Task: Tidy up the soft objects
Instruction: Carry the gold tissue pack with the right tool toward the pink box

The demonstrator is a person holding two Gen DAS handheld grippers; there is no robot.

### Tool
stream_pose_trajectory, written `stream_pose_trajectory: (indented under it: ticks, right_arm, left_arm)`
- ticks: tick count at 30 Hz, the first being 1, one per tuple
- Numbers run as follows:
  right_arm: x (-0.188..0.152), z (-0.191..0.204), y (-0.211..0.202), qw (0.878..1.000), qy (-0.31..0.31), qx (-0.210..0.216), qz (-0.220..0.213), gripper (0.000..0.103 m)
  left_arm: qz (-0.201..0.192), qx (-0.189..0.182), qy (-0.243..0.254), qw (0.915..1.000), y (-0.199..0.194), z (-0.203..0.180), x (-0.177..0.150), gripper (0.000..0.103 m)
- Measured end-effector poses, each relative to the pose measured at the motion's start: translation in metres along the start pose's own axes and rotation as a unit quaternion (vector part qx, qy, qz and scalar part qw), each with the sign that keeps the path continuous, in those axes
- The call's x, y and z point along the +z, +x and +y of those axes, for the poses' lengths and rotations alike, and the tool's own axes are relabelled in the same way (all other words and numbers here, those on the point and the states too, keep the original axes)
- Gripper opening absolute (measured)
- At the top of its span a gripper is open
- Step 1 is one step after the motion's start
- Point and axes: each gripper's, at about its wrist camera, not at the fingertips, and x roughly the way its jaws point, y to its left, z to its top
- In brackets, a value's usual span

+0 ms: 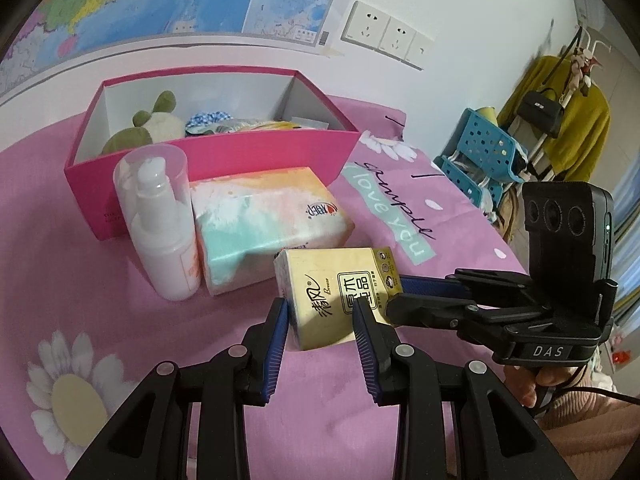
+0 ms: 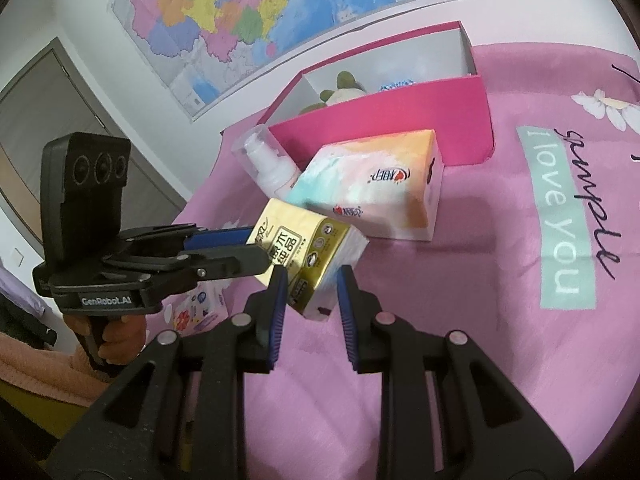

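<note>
Pink bedding (image 1: 100,280) printed with white daisies and a mint "I love you" strip covers the surface in front of me, with a large coloured wall map (image 2: 248,16) hanging on the white wall behind it.

Both of my grippers pinch the same thing: a small yellow-gold plastic-wrapped pack of pocket tissues (image 1: 332,292). My left gripper (image 1: 320,320) holds its near end between blue ribbed pads, one pad on each side. My right gripper (image 2: 312,292) clamps the opposite end, and in the left view its fingers reach in from the right edge of the pack. The pack looks lifted just clear of the bedding, though from these angles I cannot be sure.

Just behind the pack lies a bigger soft tissue pack in pastel orange, white and mint wrapping (image 1: 268,224). Beside it on the left stands a white pump bottle under a clear plastic cap (image 1: 160,220), touching the tissue pack's side. Behind both sits an open magenta cardboard box with white inner walls (image 1: 224,156). Inside it I see a cream and olive-green plush toy (image 1: 152,124) and a blue-and-white patterned fabric item (image 1: 208,120), plus other small things I cannot make out.
</note>
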Motion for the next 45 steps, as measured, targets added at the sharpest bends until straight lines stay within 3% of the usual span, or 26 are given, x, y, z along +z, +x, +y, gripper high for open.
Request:
stream_pose_trajectory:
  ticks: [45]
  right_arm:
    - [0.061, 0.0, -0.001, 0.998, -0.038, 0.014, -0.053, 0.029]
  left_arm:
    - [-0.051, 0.019, -0.001, 0.9985, -0.007, 0.017, 0.056, 0.033]
